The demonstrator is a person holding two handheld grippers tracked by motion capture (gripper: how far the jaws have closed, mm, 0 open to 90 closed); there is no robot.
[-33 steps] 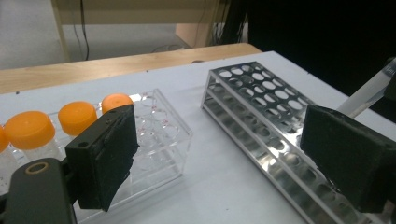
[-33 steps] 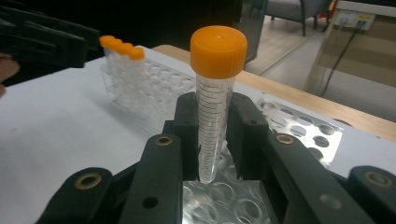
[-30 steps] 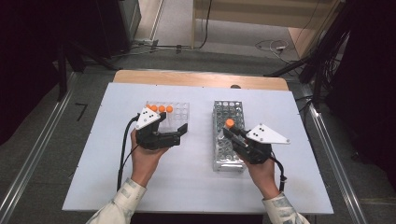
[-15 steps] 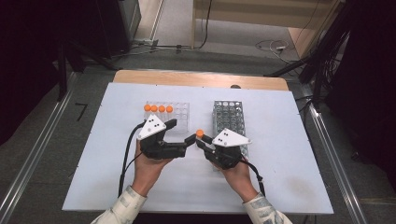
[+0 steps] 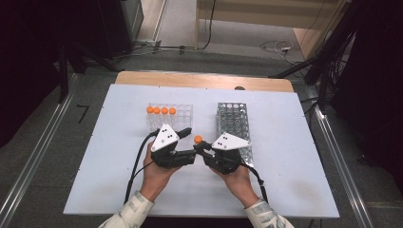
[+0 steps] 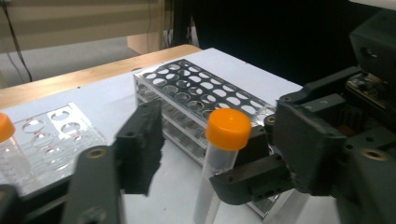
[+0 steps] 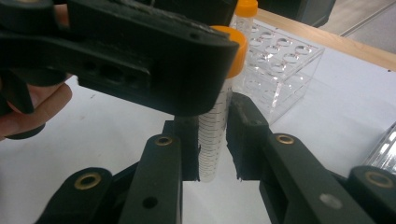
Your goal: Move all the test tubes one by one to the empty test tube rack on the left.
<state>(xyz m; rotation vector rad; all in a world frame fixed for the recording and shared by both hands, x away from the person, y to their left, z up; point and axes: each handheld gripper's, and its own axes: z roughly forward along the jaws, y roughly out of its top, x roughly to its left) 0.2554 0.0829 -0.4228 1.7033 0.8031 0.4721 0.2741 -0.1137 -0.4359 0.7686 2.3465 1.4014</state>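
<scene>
Your two hands meet at the near middle of the white surface, forearms entering from the near edge and converging, each wrist turned inward so the tools face one another. Your right tool is clamped on a clear tube with an orange screw cap; in the right gripper view its two black jaws press the tube's lower body from either side. The tube is a slim transparent cylinder, printed with fine graduation marks along its wall. Its long axis stands nearly upright, cap uppermost and base pointing down toward the surface, with a slight lean. It is held above the surface between your two hands, just near of the gap between the two racks.

Your left tool reaches across from the left with its jaws apart on either side of the tube; they have just been closing, with the tube between them, and whether the pads touch it yet cannot be told. Your left hand wraps the tool body from below; your right hand does the same.

Farther off, the clear rack at left carries four orange-capped tubes along its far row. The metal rack lies at right, just beyond your right tool.
</scene>
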